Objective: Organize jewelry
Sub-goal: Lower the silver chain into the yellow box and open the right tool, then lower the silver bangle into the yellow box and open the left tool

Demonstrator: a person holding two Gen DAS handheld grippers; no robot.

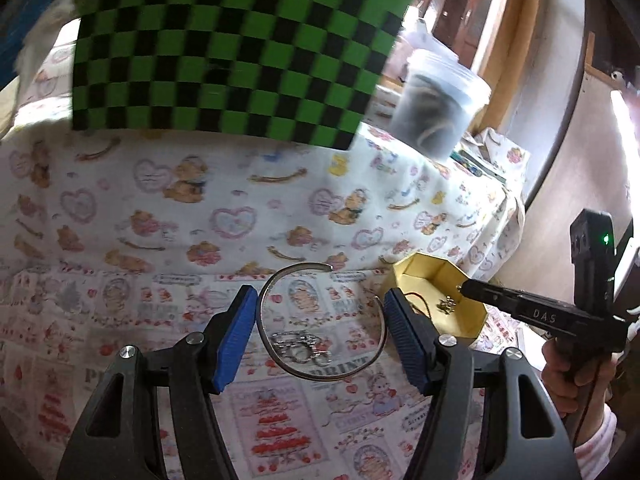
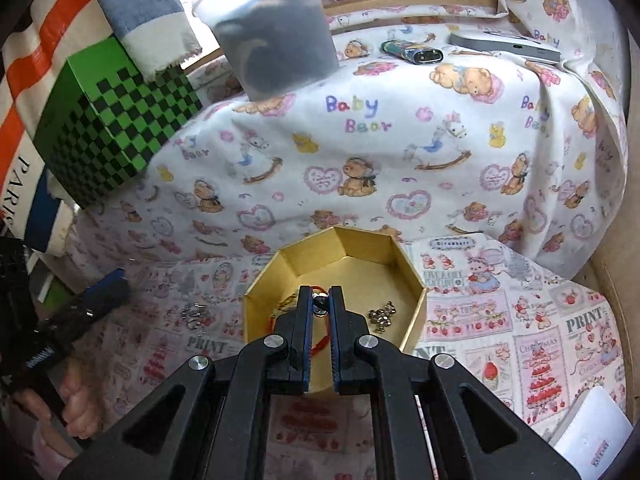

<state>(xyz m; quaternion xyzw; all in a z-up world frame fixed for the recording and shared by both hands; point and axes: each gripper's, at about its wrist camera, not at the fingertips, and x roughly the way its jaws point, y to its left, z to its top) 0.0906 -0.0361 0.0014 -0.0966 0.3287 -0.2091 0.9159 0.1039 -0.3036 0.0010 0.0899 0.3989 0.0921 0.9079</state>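
Left hand-held gripper around a bangle, right hand-held gripper in the gold box.

The left hand-held gripper (image 1: 320, 320) grips an open silver bangle (image 1: 320, 376) across its width, the blue pads against the ring's two sides, above the printed cloth on the worktop (image 1: 160, 208); a small silver chain piece (image 1: 300, 348) lies on the cloth within the ring's outline. To the right, the right hand-held gripper (image 2: 320, 300) is closed narrow on a red cord with a small metal charm (image 2: 320, 306) inside the gold octagonal box (image 2: 360, 240). A gold trinket (image 2: 382, 316) lies in the box, right of the fingers. Farther off stand a green checkered box (image 2: 116, 120) and a lidded plastic tub (image 2: 276, 32).
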